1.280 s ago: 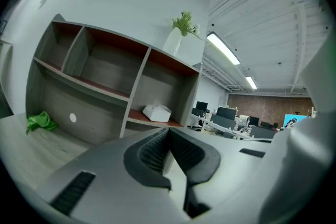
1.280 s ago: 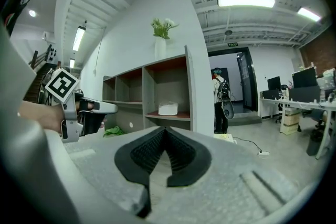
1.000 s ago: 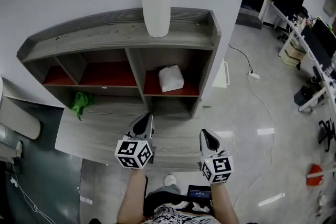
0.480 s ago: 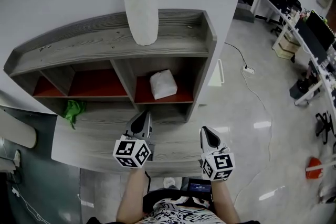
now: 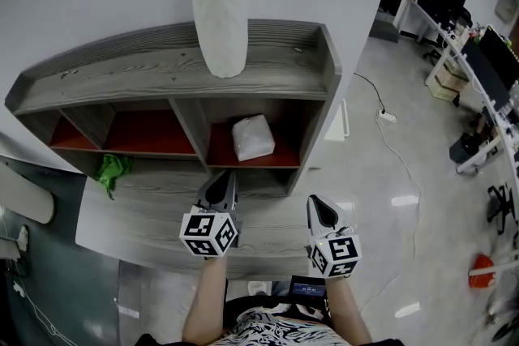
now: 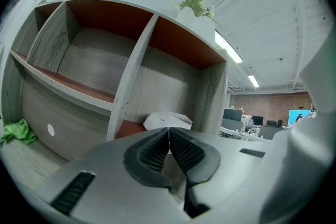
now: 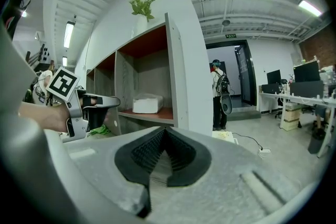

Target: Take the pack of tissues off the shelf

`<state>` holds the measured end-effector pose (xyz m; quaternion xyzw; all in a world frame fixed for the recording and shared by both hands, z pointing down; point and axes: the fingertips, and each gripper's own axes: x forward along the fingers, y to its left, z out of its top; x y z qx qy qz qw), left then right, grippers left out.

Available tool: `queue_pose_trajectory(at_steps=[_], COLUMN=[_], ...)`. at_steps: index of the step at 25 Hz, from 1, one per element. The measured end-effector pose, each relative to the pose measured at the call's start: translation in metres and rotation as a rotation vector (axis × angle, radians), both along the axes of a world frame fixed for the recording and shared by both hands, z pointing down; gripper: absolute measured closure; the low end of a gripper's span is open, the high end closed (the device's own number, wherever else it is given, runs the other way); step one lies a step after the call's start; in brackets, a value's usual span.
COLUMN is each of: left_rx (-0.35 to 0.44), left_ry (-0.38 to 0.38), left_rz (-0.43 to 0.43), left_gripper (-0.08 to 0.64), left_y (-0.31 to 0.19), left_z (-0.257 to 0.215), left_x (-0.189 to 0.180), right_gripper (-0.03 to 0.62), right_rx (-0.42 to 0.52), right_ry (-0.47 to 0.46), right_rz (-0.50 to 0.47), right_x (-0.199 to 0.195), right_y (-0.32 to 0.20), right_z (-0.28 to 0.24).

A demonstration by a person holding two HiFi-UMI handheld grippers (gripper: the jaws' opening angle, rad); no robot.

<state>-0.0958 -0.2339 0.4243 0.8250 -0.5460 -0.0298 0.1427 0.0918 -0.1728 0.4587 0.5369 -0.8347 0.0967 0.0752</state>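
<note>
A white pack of tissues (image 5: pixel 252 137) lies on the red floor of the right-hand cubby of a grey wooden shelf unit (image 5: pixel 154 69). In the left gripper view the tissue pack (image 6: pixel 168 120) shows just past the jaws, and the right gripper view has the pack (image 7: pixel 146 104) off to its left. My left gripper (image 5: pixel 220 187) hangs shut and empty in front of that cubby, a little below its opening. My right gripper (image 5: pixel 321 213) is shut and empty too, to the right, level with the unit's right end.
A tall white vase (image 5: pixel 219 12) with green plants stands on the shelf top. A green cloth (image 5: pixel 110 169) lies on the lower ledge at left. Desks with monitors (image 5: pixel 474 44) and a cable (image 5: pixel 388 116) on the floor fill the right side. A person (image 7: pixel 218 94) stands at a doorway.
The head view has shifted slightly, so the shelf sits a bit further right and lower. Both grippers stay shut in nearly the same place before the shelf.
</note>
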Motion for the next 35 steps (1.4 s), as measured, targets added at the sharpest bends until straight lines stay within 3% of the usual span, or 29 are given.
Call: queue_pose_trajectory(at_steps=[5,12,26,28,35], left_rx=[0.05,0.054,0.042,0.035,0.003], left_ry=[-0.026,-0.023,-0.125,-0.133,-0.192], left_rz=[0.003,0.051,0.038,0.05,0.067], left_gripper=[0.552,0.552,0.545,0.454,0.374], left_y=[0.003,-0.001,-0.026,-0.03,-0.042], left_z=[-0.005,-0.007,0.005,0.006,0.014], left_x=[0.001,0.007,0.013,0.016,0.026], right_gripper=[0.588,0.588,0.588,0.588,0.588], right_rx=[-0.007,0.002,-0.016,-0.022,-0.044], right_ry=[-0.023,-0.042,-0.06,-0.056,-0.05], right_rz=[-0.002,0.004,0.033,0.032,0.036], right_x=[0.0,0.0,0.008,0.008,0.014], right_y=[-0.002,-0.007,-0.022,-0.025,-0.032], right_z=[0.001,-0.003,-0.001,0.001,0.007])
